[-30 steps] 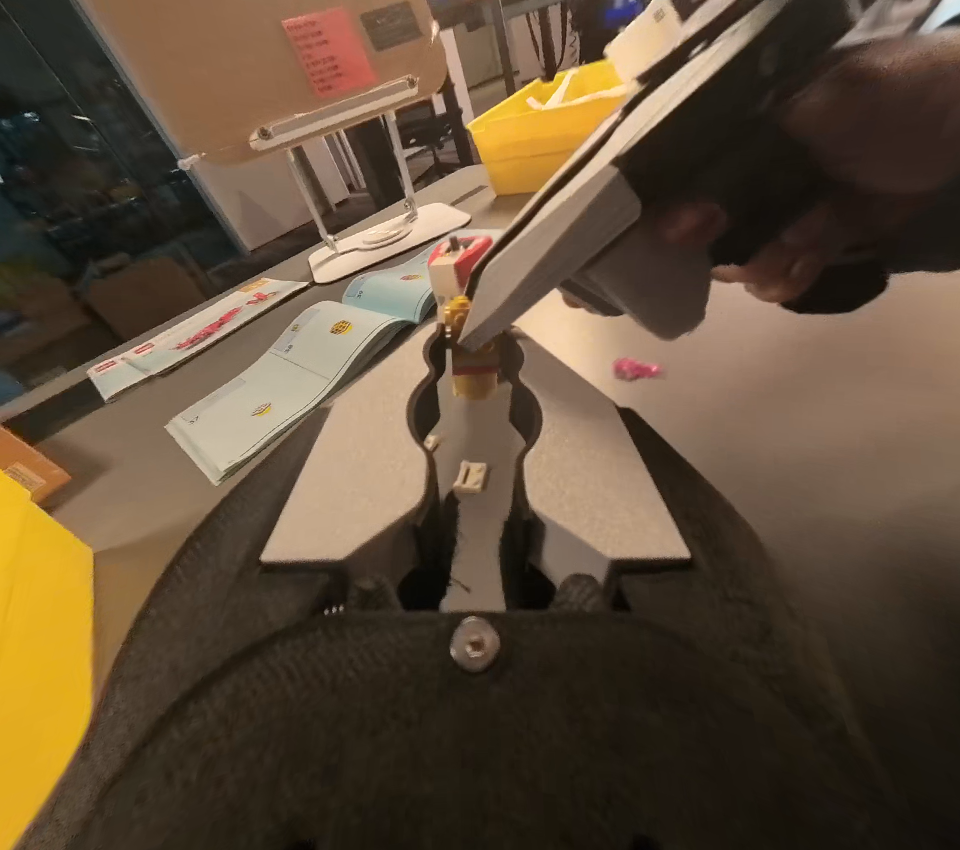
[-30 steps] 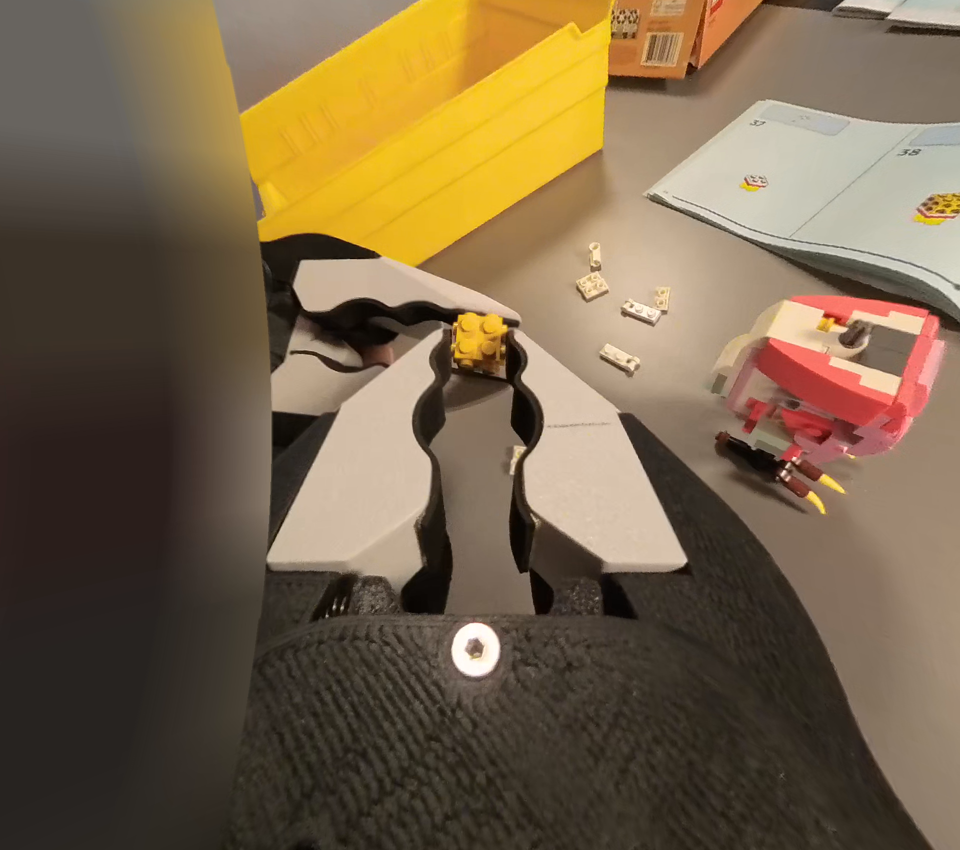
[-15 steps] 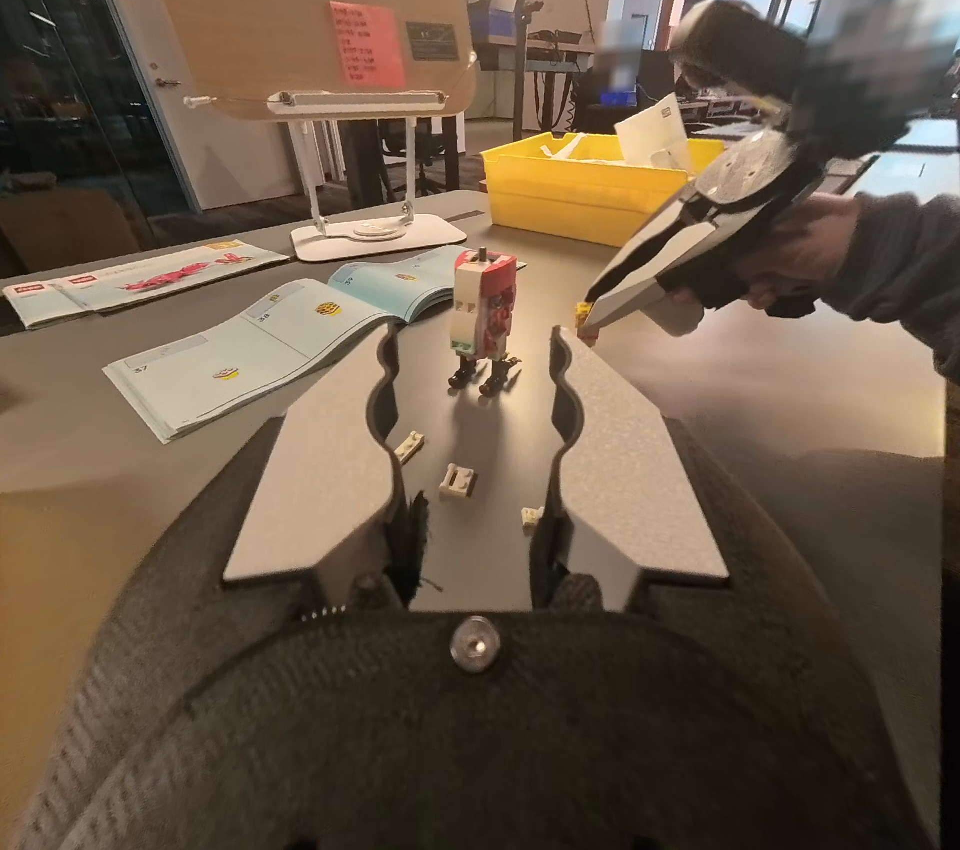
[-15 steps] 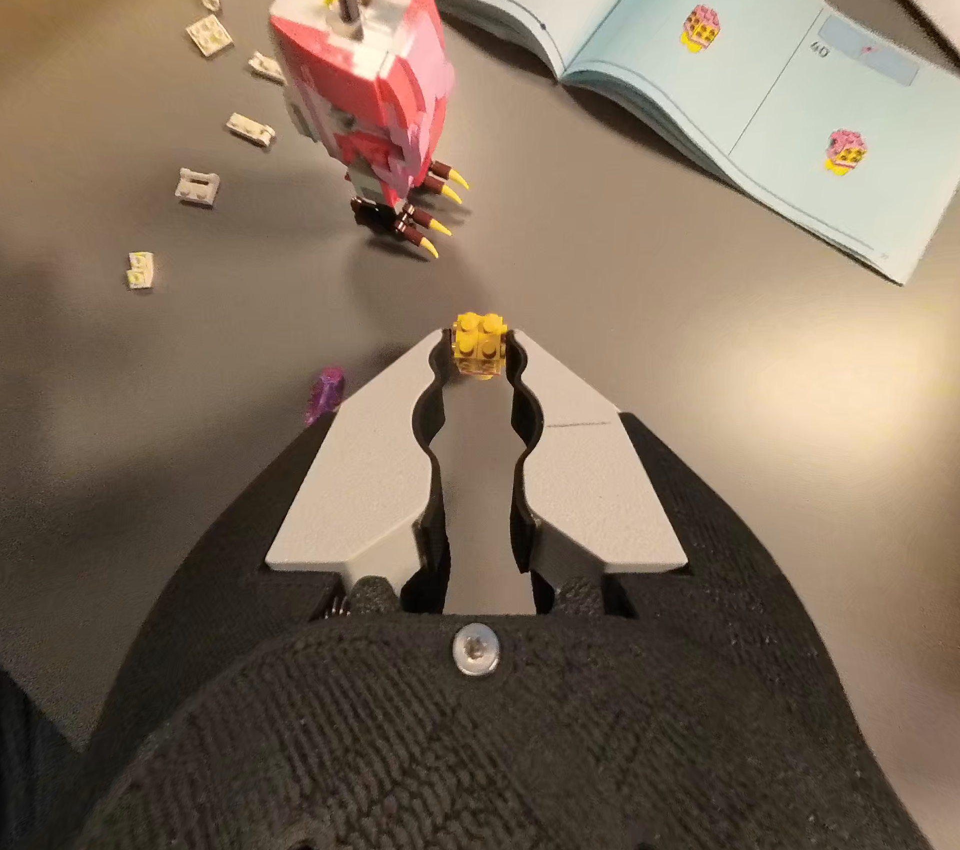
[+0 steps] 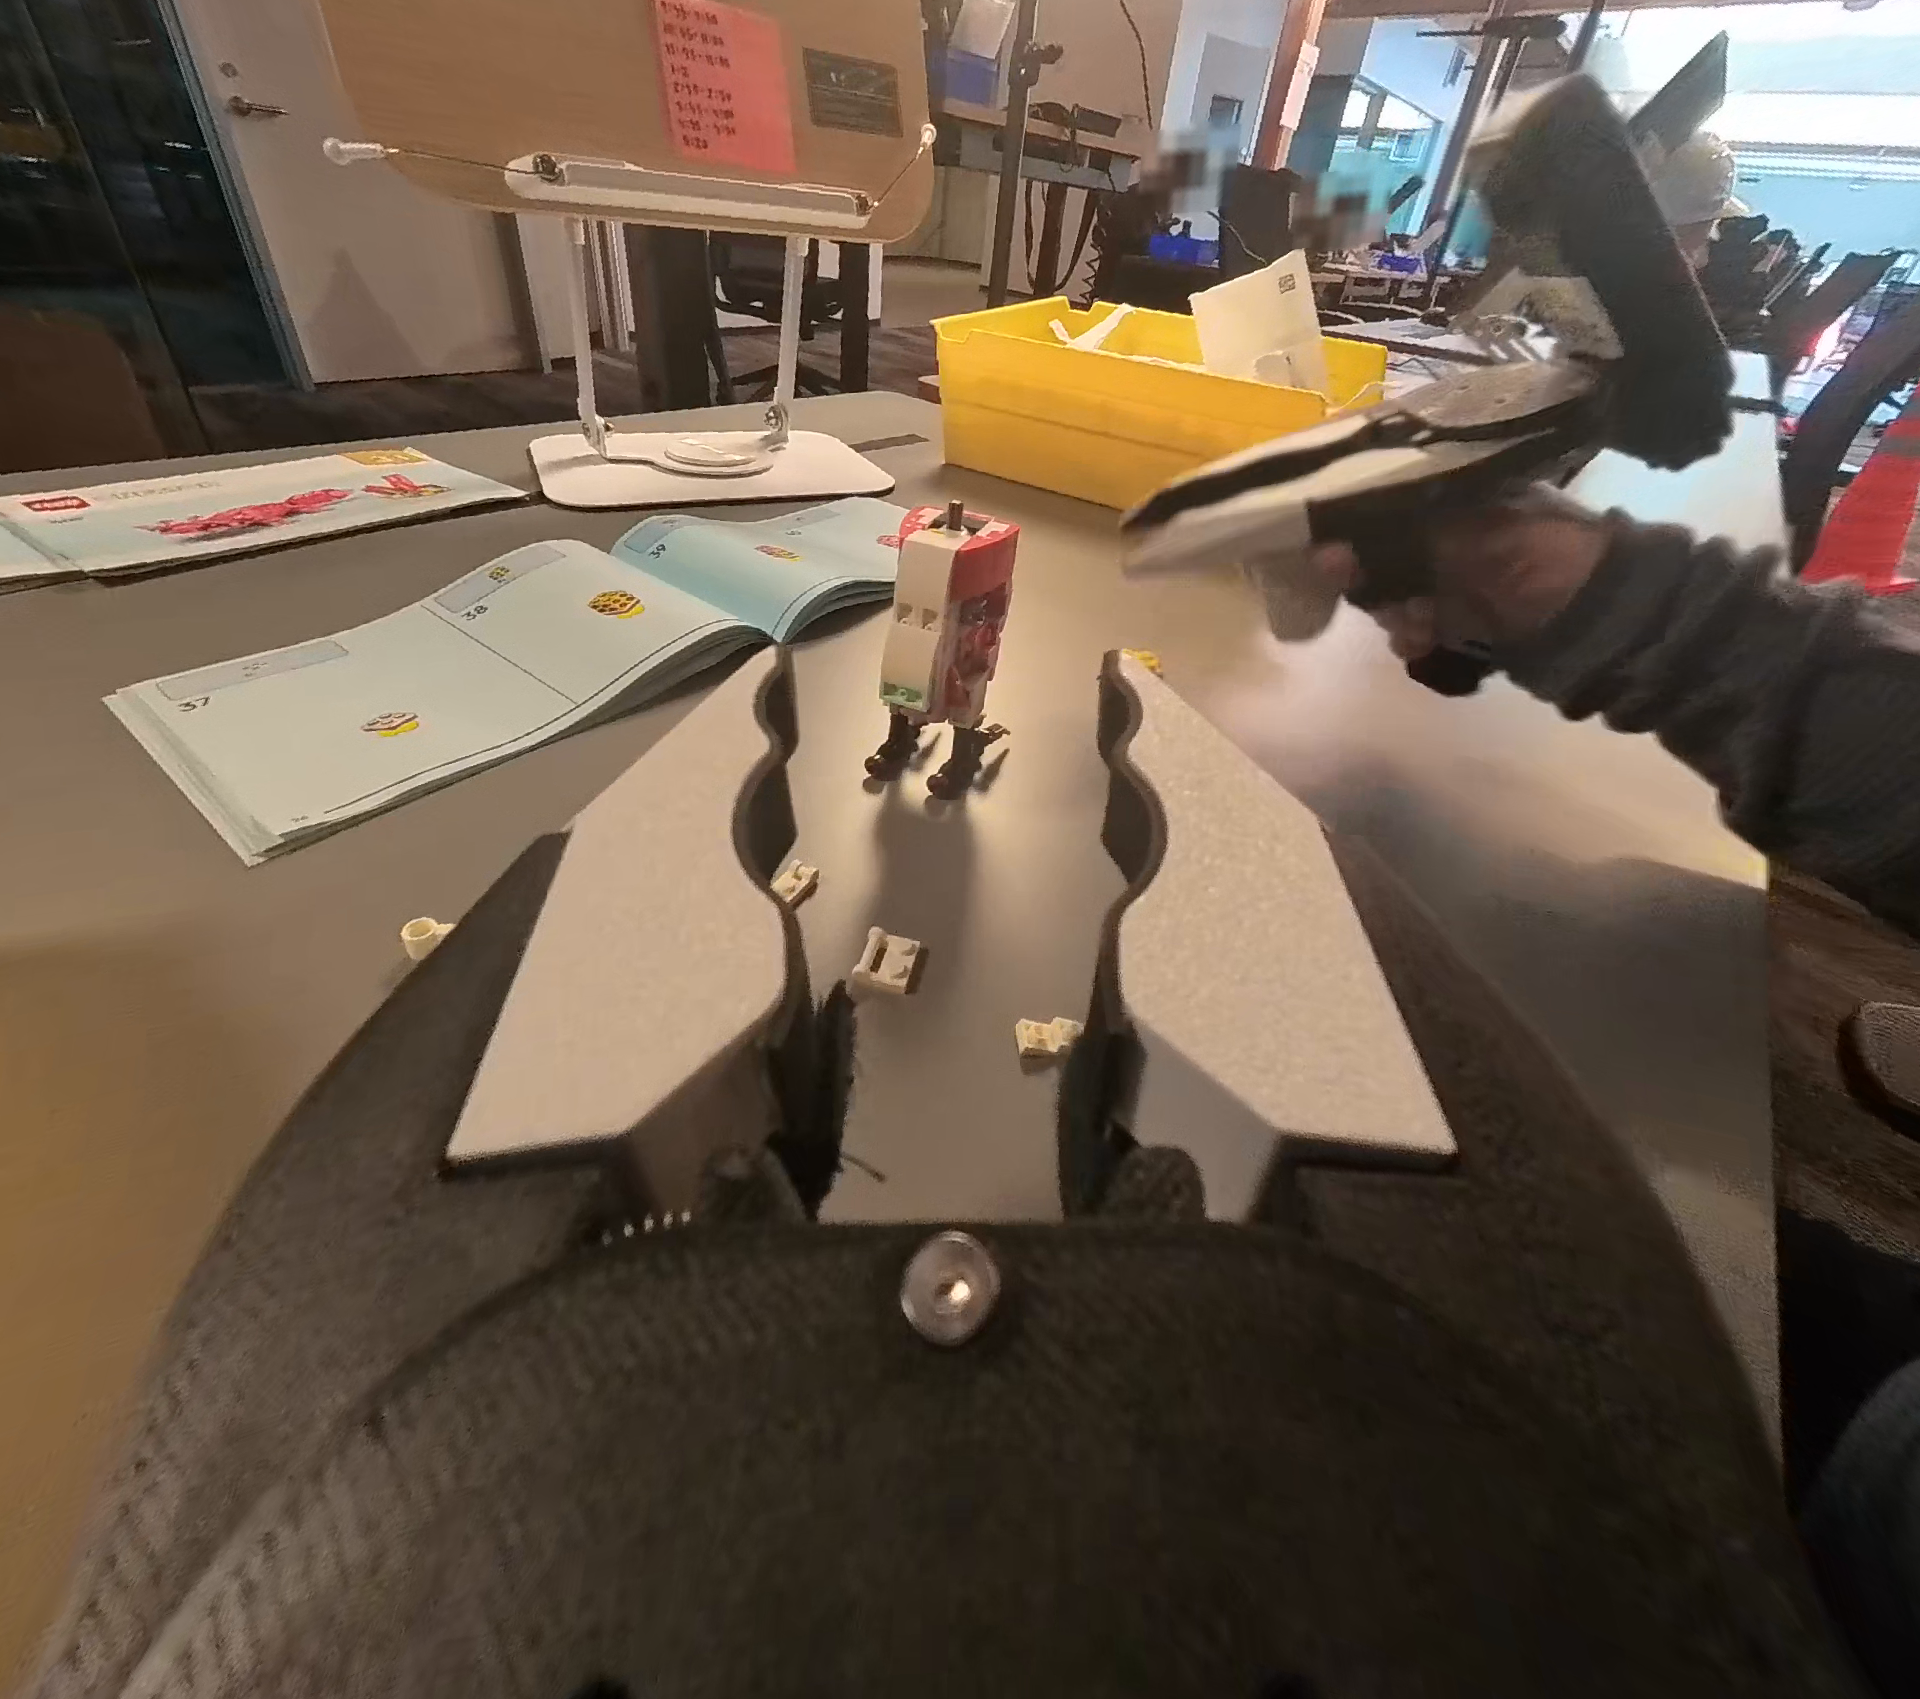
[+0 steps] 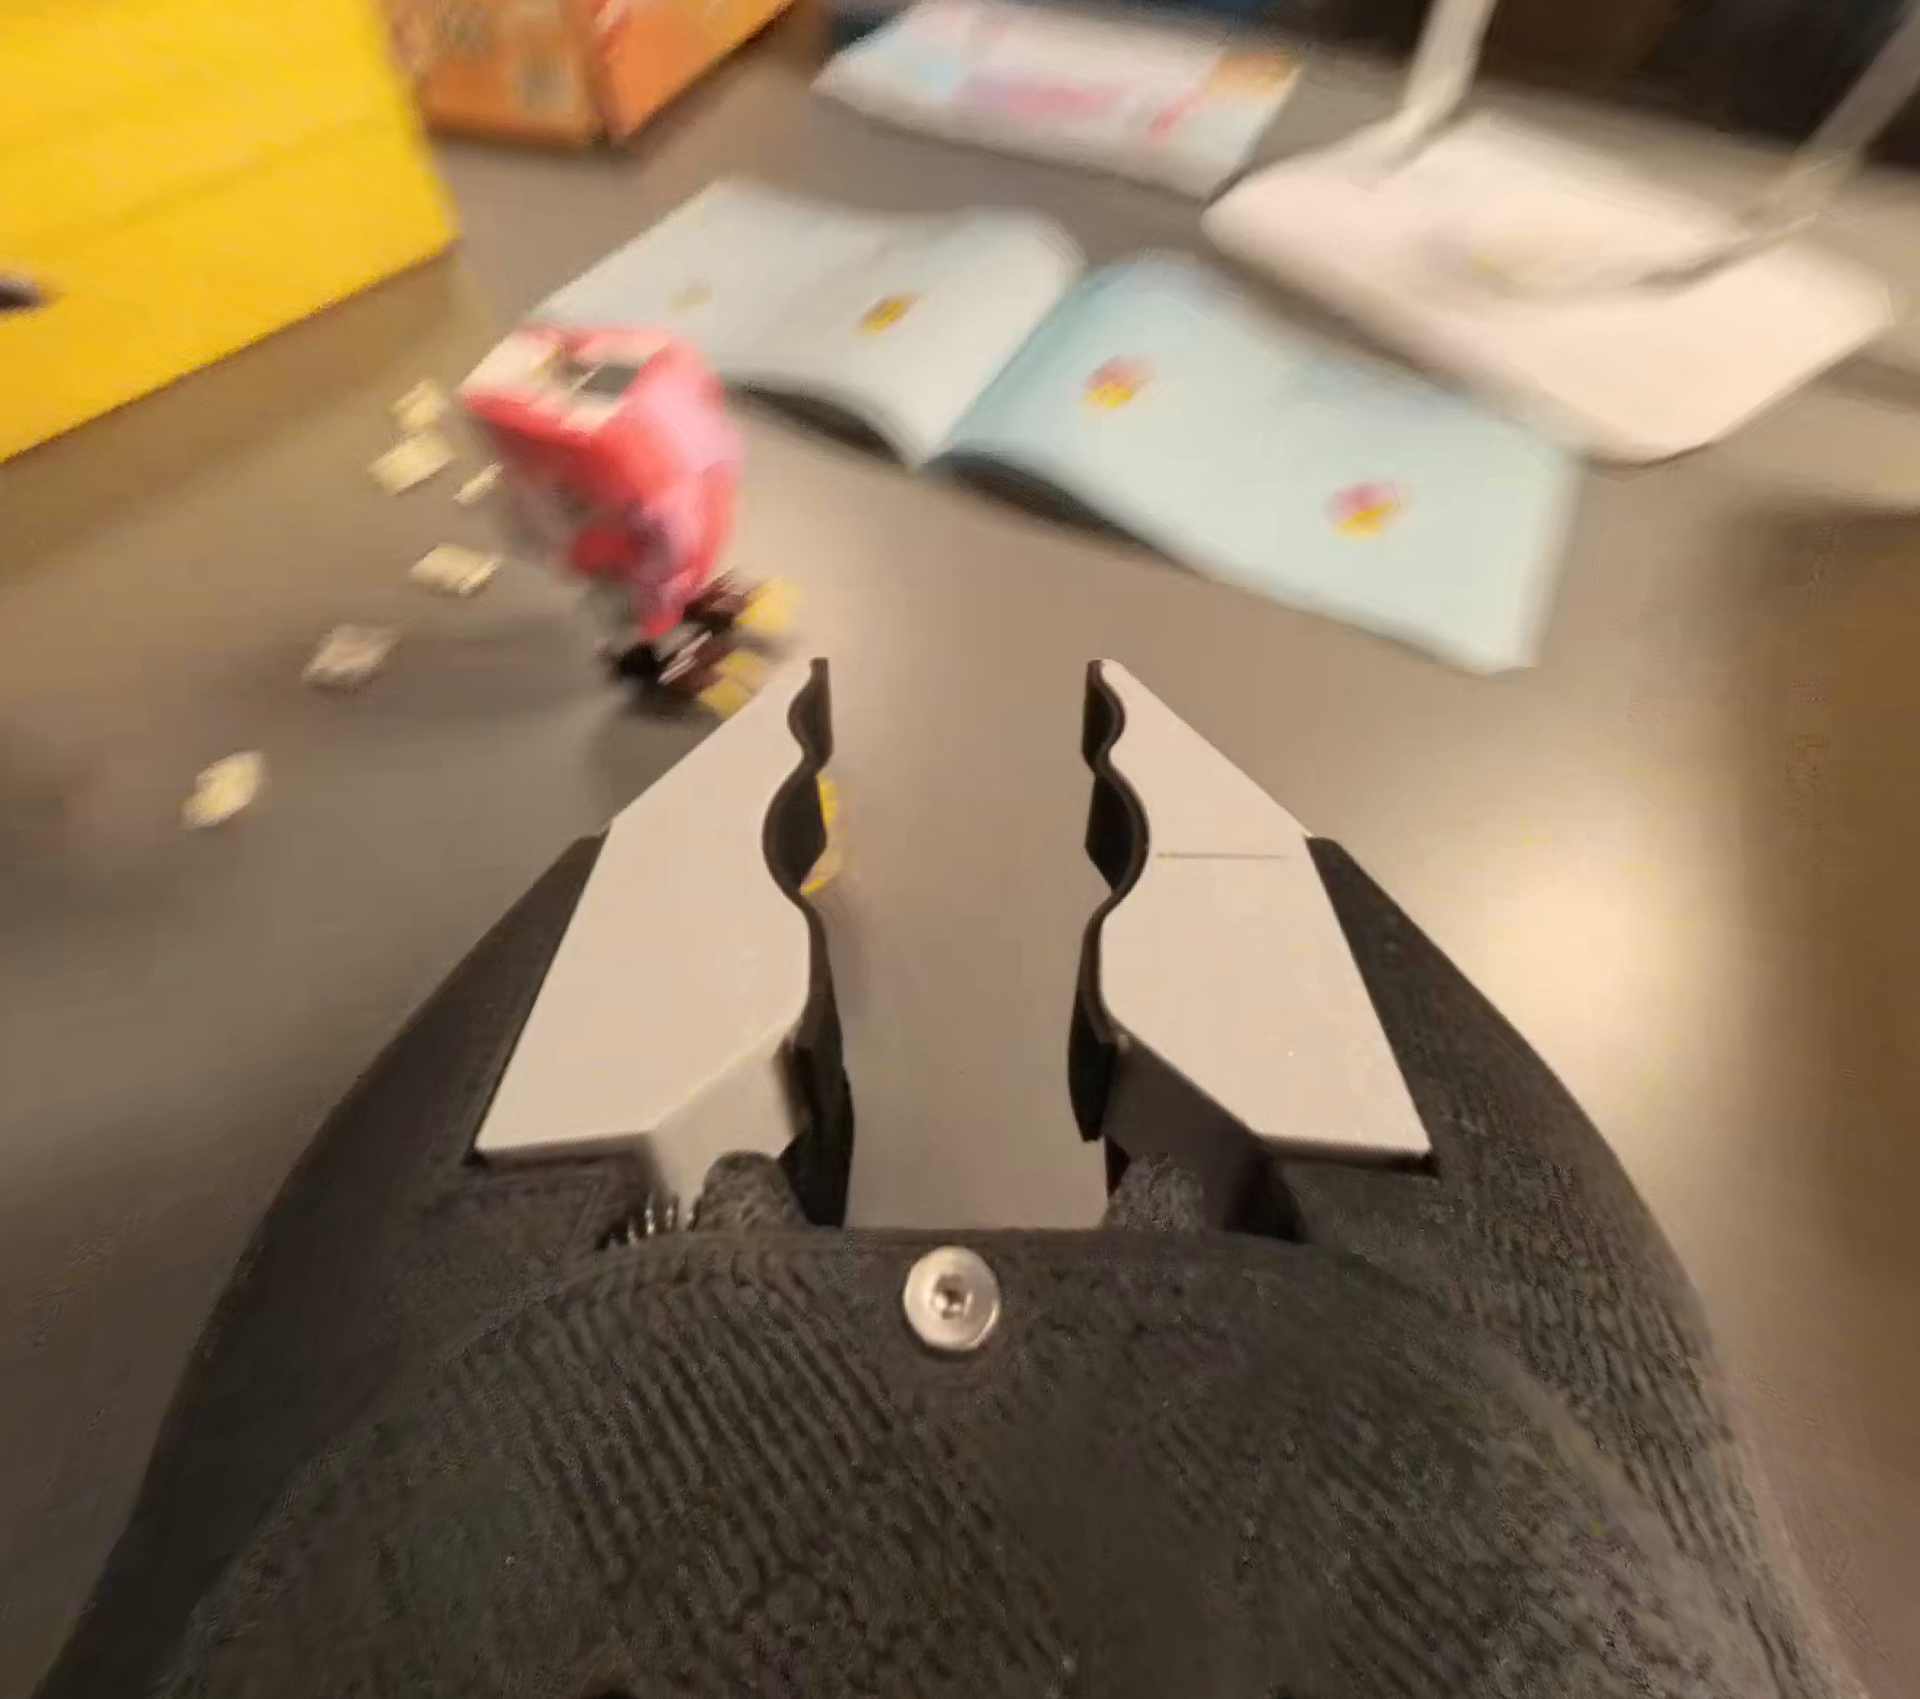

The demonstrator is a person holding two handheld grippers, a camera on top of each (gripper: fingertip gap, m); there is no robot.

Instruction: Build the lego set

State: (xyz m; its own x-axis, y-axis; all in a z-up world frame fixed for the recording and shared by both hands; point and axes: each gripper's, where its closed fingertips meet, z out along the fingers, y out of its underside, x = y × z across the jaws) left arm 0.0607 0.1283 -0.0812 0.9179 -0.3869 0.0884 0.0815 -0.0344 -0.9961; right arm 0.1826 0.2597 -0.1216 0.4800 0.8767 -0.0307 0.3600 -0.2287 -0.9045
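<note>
open office (rows of desks (image 5: pixel 1091 137))

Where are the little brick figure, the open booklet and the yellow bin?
Brick figure (image 5: pixel 951 631), left wrist view, on its white and red body.
Open booklet (image 5: pixel 468 693), left wrist view, on its left-hand page.
Yellow bin (image 5: pixel 1091 413), left wrist view, on its front wall.

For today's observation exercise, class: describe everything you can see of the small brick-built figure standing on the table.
The brick figure stands upright on the dark table, free of both grippers. Its blocky plastic body is white on one side and red and pink on the other, with a short dark peg on top and a small green piece low down. Two dark legs end in clawed feet with yellow tips. It stands just beyond the open fingers of the left gripper, near an open pale blue booklet.
</note>
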